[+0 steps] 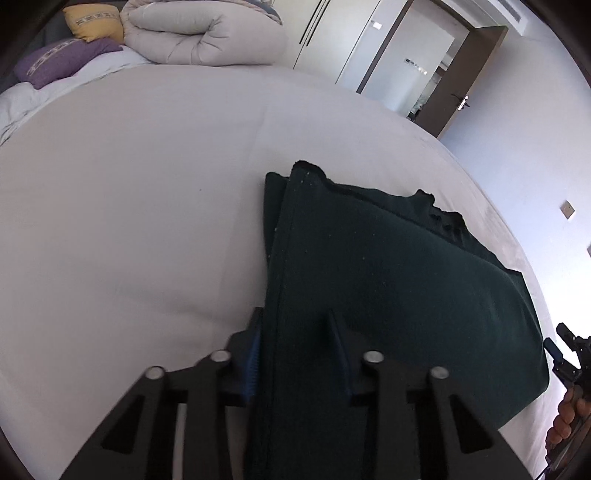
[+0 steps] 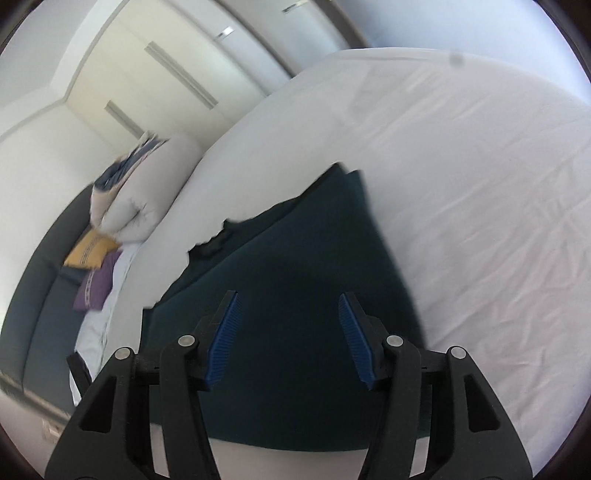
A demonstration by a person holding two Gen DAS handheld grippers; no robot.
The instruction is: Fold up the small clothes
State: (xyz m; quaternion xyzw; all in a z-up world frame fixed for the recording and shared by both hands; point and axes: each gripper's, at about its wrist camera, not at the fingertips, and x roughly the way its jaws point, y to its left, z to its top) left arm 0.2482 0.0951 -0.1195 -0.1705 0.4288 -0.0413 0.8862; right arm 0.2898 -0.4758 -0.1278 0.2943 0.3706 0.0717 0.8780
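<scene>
Covering most of both views, the bed (image 1: 129,206) lies under a pale sheet, smooth in the left wrist view and finely creased in the right wrist view. White wardrobe doors (image 2: 147,85) stand beyond its far edge, and a brown door (image 1: 469,77) stands ajar at the top right of the left wrist view. At the head of the bed a rolled pale duvet (image 1: 199,40) sits beside a yellow cushion (image 1: 94,22) and a purple cushion (image 1: 62,61), the yellow one just behind the purple. On the sheet lies the dark green garment (image 1: 388,266), folded over itself into a broad band with a layered edge showing along its left side and a rumpled hem at its far end. The left hand-held gripper (image 1: 291,343) is clamped on the garment's near edge: cloth fills the narrow gap between its fingers and drapes over the right one, with only a strip of blue pad showing on the left finger. The right hand-held gripper (image 2: 290,332) hovers above the garment's near part with its blue-padded fingers well apart and nothing between them. In the left wrist view that same gripper appears at the far right edge, with a person's hand (image 1: 567,421) wrapped around its handle.
</scene>
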